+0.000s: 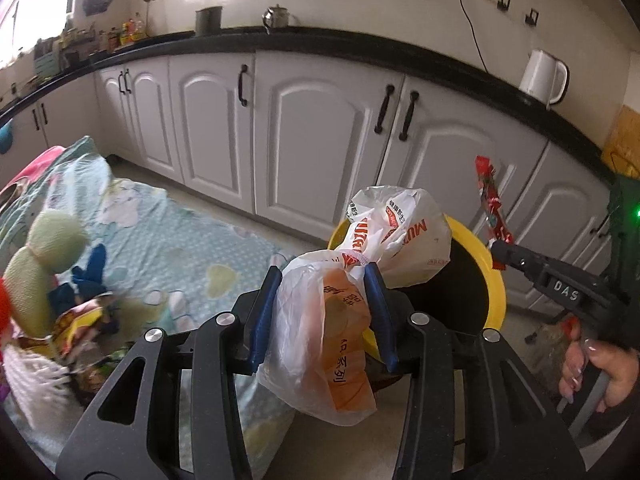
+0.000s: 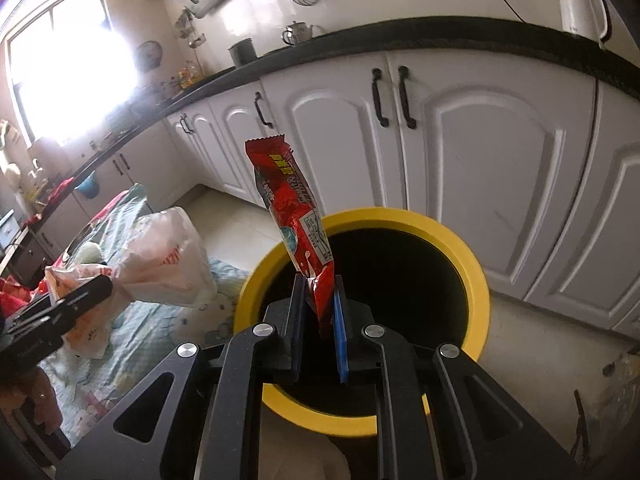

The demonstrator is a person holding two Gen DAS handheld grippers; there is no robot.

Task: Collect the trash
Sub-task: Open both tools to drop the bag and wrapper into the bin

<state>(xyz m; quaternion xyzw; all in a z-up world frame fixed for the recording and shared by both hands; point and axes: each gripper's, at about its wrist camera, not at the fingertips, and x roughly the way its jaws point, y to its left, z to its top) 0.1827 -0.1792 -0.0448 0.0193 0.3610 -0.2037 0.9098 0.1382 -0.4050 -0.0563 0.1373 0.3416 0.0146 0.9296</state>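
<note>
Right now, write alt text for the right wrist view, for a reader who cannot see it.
The right gripper pinches a red snack wrapper upright above the open yellow-rimmed trash bin, in front of white kitchen cabinets. At left, the left gripper holds a white and orange plastic bag over a patterned cloth.

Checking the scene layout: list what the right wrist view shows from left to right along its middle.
left gripper → plastic bag → red wrapper → yellow-rimmed bin → white cabinet doors
</note>
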